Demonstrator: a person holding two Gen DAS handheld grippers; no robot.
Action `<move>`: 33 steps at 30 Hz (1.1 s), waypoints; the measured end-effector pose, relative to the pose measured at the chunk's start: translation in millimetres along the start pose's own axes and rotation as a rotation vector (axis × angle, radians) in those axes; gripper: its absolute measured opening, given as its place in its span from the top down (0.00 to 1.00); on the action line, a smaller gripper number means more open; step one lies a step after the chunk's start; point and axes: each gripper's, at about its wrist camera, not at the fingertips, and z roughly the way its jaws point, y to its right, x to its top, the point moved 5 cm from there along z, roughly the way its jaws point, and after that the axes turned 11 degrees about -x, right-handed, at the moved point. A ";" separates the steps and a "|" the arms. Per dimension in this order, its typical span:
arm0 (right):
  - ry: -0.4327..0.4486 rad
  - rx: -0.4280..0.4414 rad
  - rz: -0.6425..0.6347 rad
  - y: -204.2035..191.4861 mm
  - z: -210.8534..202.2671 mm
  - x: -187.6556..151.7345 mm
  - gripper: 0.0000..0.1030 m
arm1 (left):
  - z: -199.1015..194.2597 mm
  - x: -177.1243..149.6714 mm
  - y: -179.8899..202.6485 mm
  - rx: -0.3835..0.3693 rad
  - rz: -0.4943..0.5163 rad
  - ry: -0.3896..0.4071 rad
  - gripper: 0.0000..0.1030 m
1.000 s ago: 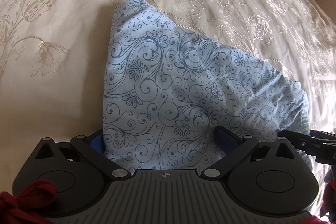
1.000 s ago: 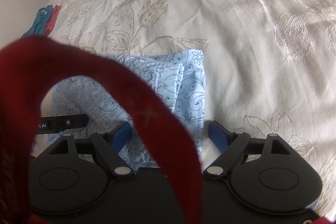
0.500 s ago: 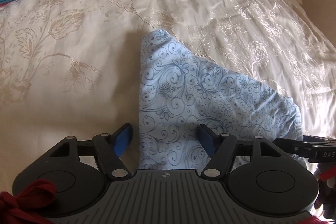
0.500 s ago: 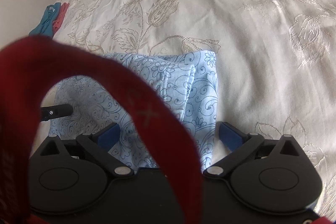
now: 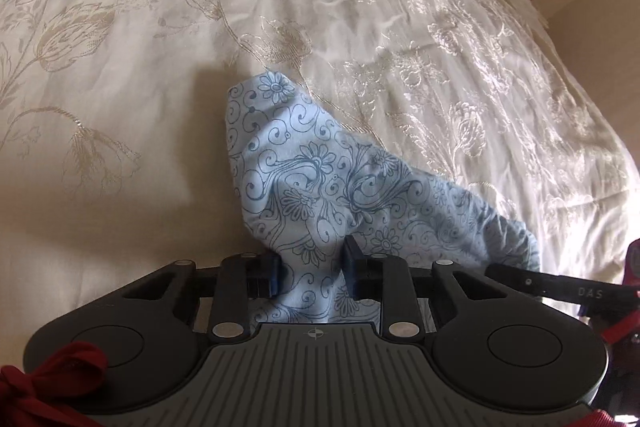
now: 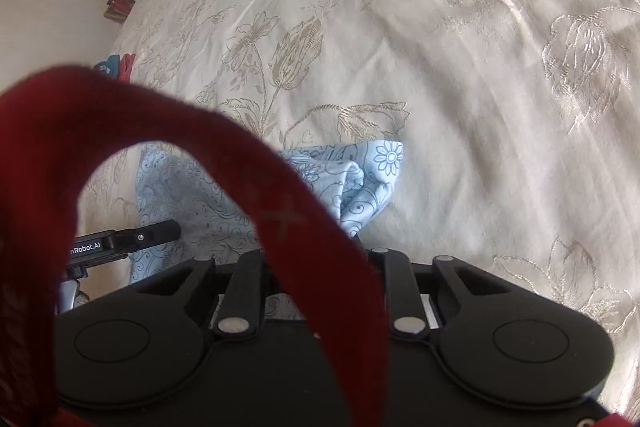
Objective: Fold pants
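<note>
My left gripper is closing, its blue pads pinching a bunched fold of the pants. My right gripper is closing too, with pants cloth between its fingers, though a red strap hides the pads, so I cannot tell whether they grip. The pale blue floral pants lie crumpled on the cream embroidered bedspread.

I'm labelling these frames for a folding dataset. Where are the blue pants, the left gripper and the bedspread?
blue pants [image 5: 316, 187], left wrist view, bunched cloth above the fingers.
left gripper [image 5: 310, 273], left wrist view, between the closing fingertips, on cloth.
bedspread [image 6: 480, 107], right wrist view, bare embroidered area.
</note>
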 end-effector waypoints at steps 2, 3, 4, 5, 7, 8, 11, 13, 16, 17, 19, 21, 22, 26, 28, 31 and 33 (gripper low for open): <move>0.012 -0.015 -0.064 -13.0 -8.1 3.6 0.74 | -12.8 0.2 6.0 0.012 0.017 0.030 0.81; 0.019 -0.019 -0.100 -22.0 -13.3 5.5 0.74 | -18.9 0.7 11.2 0.025 0.041 0.044 0.82; 0.031 -0.014 -0.136 -32.8 -19.5 7.7 0.74 | -24.8 1.1 15.8 0.037 0.061 0.055 0.82; 0.041 -0.003 -0.165 -43.4 -25.0 10.3 0.75 | -32.1 2.5 19.5 0.048 0.074 0.073 0.83; 0.060 0.018 -0.208 -64.7 -32.9 17.2 0.75 | -49.2 6.2 20.3 0.068 0.074 0.118 0.83; 0.069 0.035 -0.235 -78.1 -35.3 22.8 0.75 | -60.2 9.5 16.7 0.079 0.062 0.143 0.83; 0.089 0.087 -0.297 -115.5 -32.6 41.4 0.75 | -87.4 24.7 -2.3 0.104 0.006 0.205 0.83; 0.084 0.108 -0.332 -141.0 -19.7 55.9 0.74 | -99.8 37.1 -21.0 0.124 -0.023 0.228 0.83; 0.081 0.098 -0.385 -169.1 9.9 73.0 0.69 | -104.9 50.4 -52.7 0.179 -0.059 0.253 0.81; 0.080 0.068 -0.399 -176.1 25.5 78.3 0.63 | -103.2 52.9 -63.4 0.205 -0.075 0.255 0.80; 0.062 -0.028 -0.406 -179.1 52.5 85.6 0.54 | -99.6 53.8 -83.0 0.266 -0.109 0.242 0.80; 0.063 -0.137 -0.404 -175.3 70.9 92.3 0.53 | -98.1 49.2 -99.0 0.288 -0.143 0.234 0.79; 0.067 -0.156 -0.395 -172.6 74.3 94.8 0.52 | -97.8 46.9 -102.3 0.286 -0.150 0.232 0.79; 0.121 -0.155 -0.392 -172.4 60.6 94.8 0.52 | -106.0 38.9 -98.0 0.304 -0.113 0.248 0.79; 0.145 -0.130 -0.408 -176.4 49.1 89.3 0.52 | -109.8 35.9 -94.6 0.299 -0.109 0.262 0.79; 0.197 -0.081 -0.469 -185.1 32.6 72.1 0.52 | -107.9 32.6 -97.3 0.304 -0.114 0.253 0.79; 0.177 -0.089 -0.508 -186.0 34.7 57.2 0.53 | -106.3 30.4 -102.2 0.305 -0.135 0.249 0.79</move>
